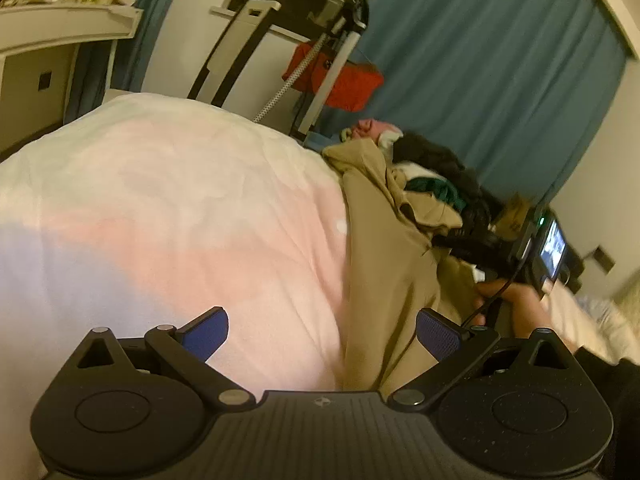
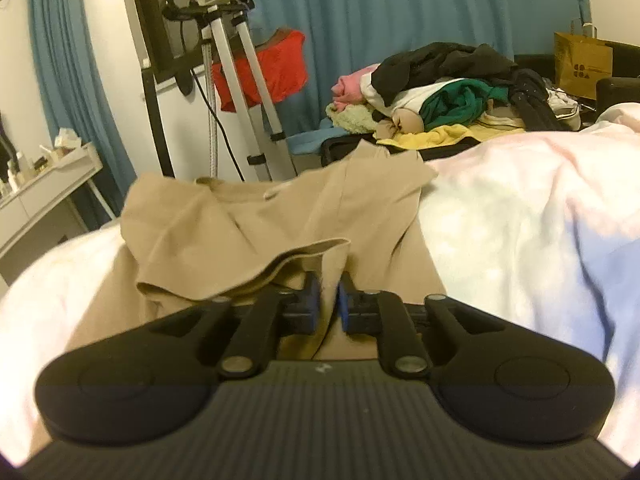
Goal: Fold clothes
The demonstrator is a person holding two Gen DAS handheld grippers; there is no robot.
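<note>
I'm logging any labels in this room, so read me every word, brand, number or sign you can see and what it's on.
No text can be read.
Brown paper bag: dark printed marks, too blurred to read.
Small lit screen: picture only, too small to read.
Black gripper bodies: a small pale emblem on each, no letters legible.
Beige garment: no label visible.

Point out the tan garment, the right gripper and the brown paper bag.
tan garment point(image 2: 240, 224): right wrist view, on the spread fabric behind the raised fold.
right gripper point(image 2: 329, 300): right wrist view, midway between its fingertips, shut on a fabric fold.
brown paper bag point(image 2: 582, 62): right wrist view, on its front face.
</note>
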